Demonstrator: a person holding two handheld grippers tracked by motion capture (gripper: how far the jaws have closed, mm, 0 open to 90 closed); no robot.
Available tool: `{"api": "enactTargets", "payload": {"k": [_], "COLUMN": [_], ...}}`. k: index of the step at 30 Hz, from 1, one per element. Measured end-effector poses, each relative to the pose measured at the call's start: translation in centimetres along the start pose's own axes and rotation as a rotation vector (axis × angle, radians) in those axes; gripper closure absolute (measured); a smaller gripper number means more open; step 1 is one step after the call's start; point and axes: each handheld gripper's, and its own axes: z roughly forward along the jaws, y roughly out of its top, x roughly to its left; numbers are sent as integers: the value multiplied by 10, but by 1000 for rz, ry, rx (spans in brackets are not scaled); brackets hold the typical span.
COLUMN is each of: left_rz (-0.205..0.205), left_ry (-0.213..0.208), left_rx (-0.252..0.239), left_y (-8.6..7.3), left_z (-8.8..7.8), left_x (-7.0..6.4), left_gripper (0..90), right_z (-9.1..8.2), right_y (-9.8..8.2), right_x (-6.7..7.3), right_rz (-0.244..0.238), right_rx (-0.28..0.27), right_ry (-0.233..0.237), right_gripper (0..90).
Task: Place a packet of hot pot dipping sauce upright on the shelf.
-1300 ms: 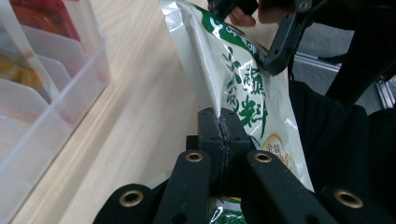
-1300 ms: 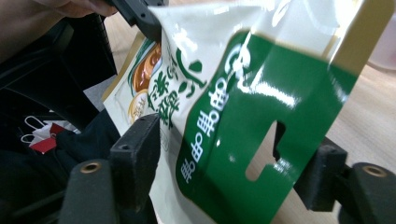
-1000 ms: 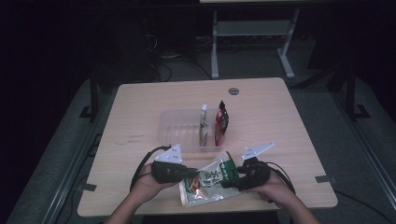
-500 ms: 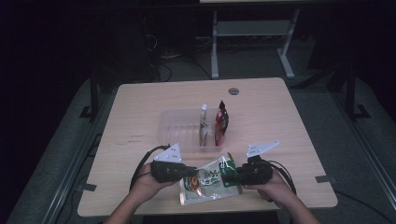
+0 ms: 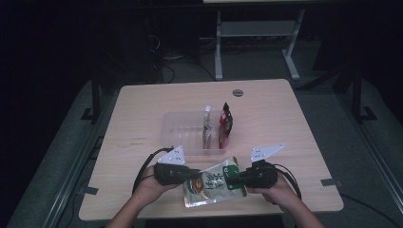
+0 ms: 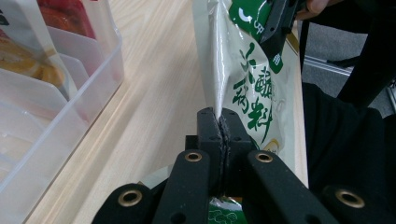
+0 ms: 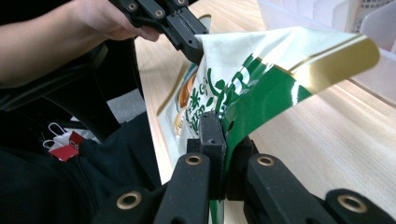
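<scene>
With 2 grippers sharing the load, the left gripper point(image 6: 218, 140) clamped on one edge and the right gripper point(image 7: 223, 140) clamped on the opposite edge, the green snack pouch point(image 5: 213, 183) hangs taut near the table's front edge, just short of the clear divided bin point(image 5: 183, 130), probably for steadier carrying.

Probably a dim lab: bare table point(image 5: 142, 104), floor cables point(image 5: 176, 61).
</scene>
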Motion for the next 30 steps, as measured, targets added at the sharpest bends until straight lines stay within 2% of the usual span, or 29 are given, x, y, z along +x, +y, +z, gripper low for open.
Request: {"api": "enactTargets", "payload": {"k": [3,6,10,11,12,14,17,20,23,30], "left_rz": [-2,-2,-25,-25,-44,-55,-67,-62,-50,-18], "left_ry": [5,17,29,43,58,69,54,32,13,-17], "left_rx": [9,10,-8,-16,-33,-43,-49,-34,-17,14], "left_y": [-1,-1,-2,-2,-3,-5,-7,-6,-4,1], "left_z": [1,1,-4,-8,-13,-20,-28,-27,-20,-2], "left_x": [1,1,3,4,5,8,10,9,5,-3], "left_gripper": [854,805,736,731,725,754,891,897,897,897], "right_z": [-1,-1,-2,-2,-2,-2,-4,-7,-9,-11], "right_y": [0,1,1,2,2,1,1,4,6,14], "right_x": [-1,0,1,1,2,1,1,3,4,9], "right_rz": [5,-10,-21,-22,-22,-16,-11,-3,-6,-20], "right_rx": [-10,-7,-20,-21,-20,-13,-26,-60,-95,-136], "right_ry": [9,0,4,4,1,-5,2,17,42,66], "right_gripper": [892,895,897,897,898,899,899,899,900,899]}}
